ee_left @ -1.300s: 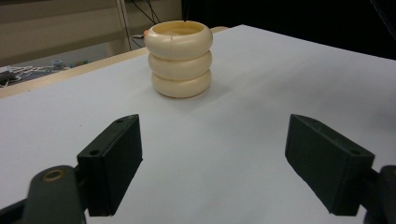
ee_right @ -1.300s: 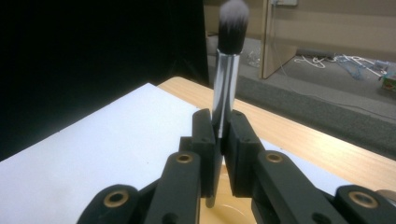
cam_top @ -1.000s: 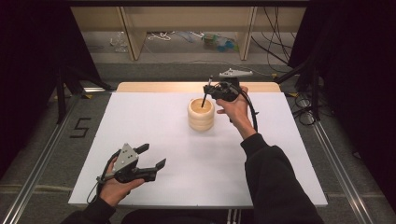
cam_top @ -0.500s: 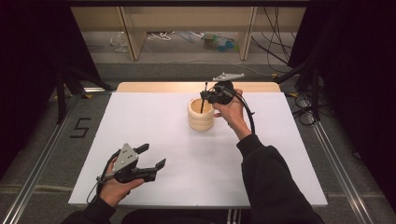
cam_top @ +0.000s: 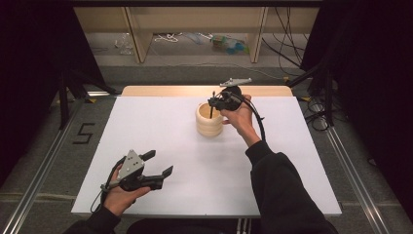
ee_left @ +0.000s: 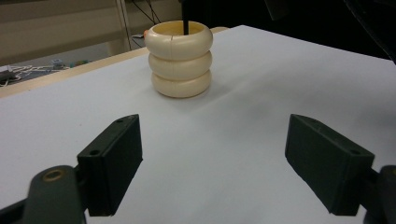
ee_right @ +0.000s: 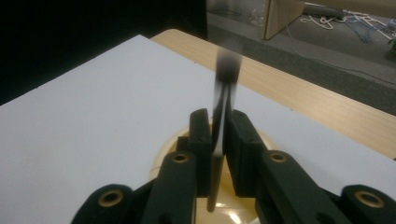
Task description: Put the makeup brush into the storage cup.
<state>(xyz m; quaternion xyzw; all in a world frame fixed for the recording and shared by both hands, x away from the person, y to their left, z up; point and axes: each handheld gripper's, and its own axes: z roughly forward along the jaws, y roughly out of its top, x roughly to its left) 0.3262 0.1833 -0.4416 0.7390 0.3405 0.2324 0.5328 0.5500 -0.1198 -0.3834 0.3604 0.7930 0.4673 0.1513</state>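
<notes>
I have the right gripper (cam_top: 214, 104) clenched on a thin black stick (ee_right: 219, 135), its fingers (ee_right: 201, 140) pressed flat against either side of it. The stick stands close to upright, long axis near vertical: its lower end dips into the mouth of the cream ringed holder (cam_top: 210, 120), and its upper end rises above the fingers, blurred in the right gripper view, so I cannot tell what tip it carries. In the left gripper view the stick shows as a dark line coming straight up out of the holder's rim. The holder is three stacked rounded rings, standing upright on the white bench (cam_top: 160, 131) toward the far side, near the wooden strip at the back edge. My left gripper (cam_top: 158, 164) sits well apart at the near left corner of the bench, fingers spread wide and grasping nothing, aimed across the bench toward the holder.
</notes>
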